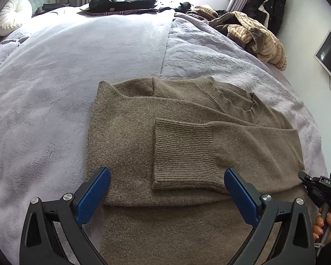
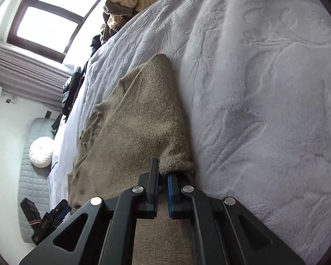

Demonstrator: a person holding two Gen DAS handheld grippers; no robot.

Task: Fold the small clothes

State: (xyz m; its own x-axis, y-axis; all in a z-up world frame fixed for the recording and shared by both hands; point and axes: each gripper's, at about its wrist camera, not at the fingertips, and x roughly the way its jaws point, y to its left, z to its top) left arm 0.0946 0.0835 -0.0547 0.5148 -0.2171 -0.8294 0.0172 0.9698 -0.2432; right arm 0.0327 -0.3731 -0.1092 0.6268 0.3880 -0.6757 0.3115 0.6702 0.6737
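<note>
1. The bed (image 1: pixel 77 70) fills most of both views, covered by a pale lilac fleece blanket (image 1: pixel 44 101) on one side and an embossed quilt (image 2: pixel 264 88) of the same colour on the other.
2. A brown knitted sweater (image 1: pixel 130 132) lies flat on the near part of the bed, across the line where blanket and quilt meet. Its neckline (image 1: pixel 234 101) points to the far right, and one sleeve is folded across the body so that the ribbed cuff (image 1: pixel 183 154) rests on top near the middle.
3. A heap of cream striped clothes (image 1: pixel 260 37) lies at the far right edge of the bed, and dark garments (image 1: pixel 123 2) lie along the far end under the window (image 2: pixel 53 15).
4. A round white cushion (image 1: pixel 13 15) sits at the far left, against a quilted headboard.
5. The left gripper (image 1: pixel 166 183) hovers just above the sweater with its blue-padded fingers spread wide on either side of the cuff, holding nothing.
6. The right gripper (image 2: pixel 163 172) is turned on its side at the sweater's right edge, its fingers nearly together and pinching a fold of the knit there.
</note>
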